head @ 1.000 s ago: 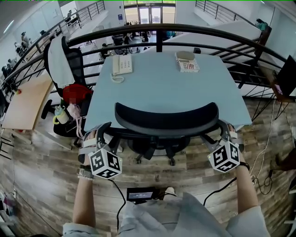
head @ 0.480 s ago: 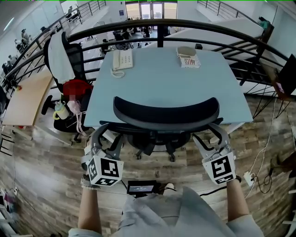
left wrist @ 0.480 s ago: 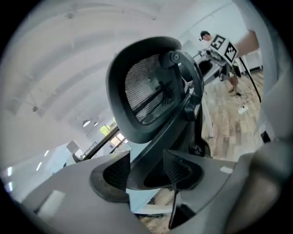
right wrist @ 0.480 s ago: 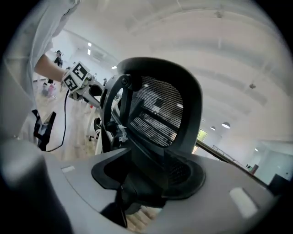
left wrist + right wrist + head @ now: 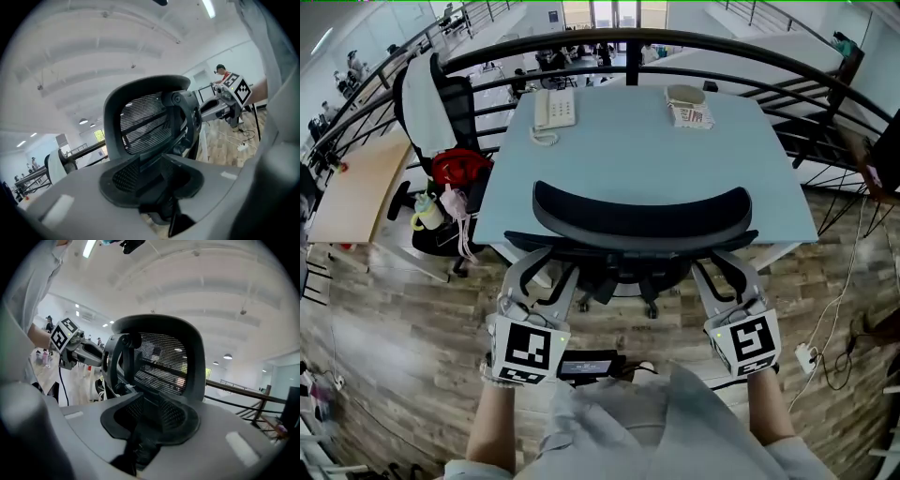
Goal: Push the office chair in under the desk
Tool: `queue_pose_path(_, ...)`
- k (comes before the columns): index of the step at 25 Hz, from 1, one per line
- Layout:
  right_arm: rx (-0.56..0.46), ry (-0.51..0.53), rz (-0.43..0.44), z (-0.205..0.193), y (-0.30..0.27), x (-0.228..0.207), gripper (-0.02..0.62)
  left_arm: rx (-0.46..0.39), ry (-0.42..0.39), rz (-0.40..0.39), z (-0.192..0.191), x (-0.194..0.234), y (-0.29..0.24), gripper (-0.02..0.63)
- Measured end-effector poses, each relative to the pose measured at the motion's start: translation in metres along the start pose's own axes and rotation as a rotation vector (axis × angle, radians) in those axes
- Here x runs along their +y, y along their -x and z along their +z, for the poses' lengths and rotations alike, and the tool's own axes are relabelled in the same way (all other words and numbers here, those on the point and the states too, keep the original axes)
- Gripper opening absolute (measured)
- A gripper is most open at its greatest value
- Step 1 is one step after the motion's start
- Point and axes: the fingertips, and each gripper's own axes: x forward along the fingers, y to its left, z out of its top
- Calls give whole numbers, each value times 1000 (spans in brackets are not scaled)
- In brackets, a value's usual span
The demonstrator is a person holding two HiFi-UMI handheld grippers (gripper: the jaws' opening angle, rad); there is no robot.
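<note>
Wood-look plank flooring [image 5: 394, 328] is spread beneath a pale blue rectangular worktop [image 5: 637, 159], behind which a black curved metal railing [image 5: 628, 39] is seen. A white desk telephone [image 5: 553, 111] and a small printed box [image 5: 689, 114] are set near the worktop's far edge, well apart from each other.

The black mesh-backed office chair [image 5: 642, 211] is placed at the middle of the worktop's near edge. Its seat is tucked under that edge and its curved backrest is upright just in front of it.

The left gripper [image 5: 539, 277] is held at the backrest's left side and the right gripper [image 5: 727, 277] at its right side, both below the backrest's rim.

The left gripper's jaws have just been closing. They are kept apart, with a sliver of floor visible in the gap and a dark part of the chair's frame between them, and no press on it is seen.

The right gripper's jaws have also been closing and are drawn nearer together around a dark chair part. Whether the pads bear on it cannot be told.
</note>
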Motion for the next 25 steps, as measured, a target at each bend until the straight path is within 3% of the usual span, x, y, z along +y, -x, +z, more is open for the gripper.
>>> queue_pose_path(10, -18, 4, -27, 19, -5, 1, 37, -98, 98, 11, 30, -3, -5, 6)
queue_pose_path(13, -29, -11, -42, 17, -4, -2, 9, -108, 115, -4, 32, -7, -6, 3)
queue_pose_path(25, -1, 11, -50, 11, 2, 4, 9, -100, 99, -43, 28, -23, -6, 3)
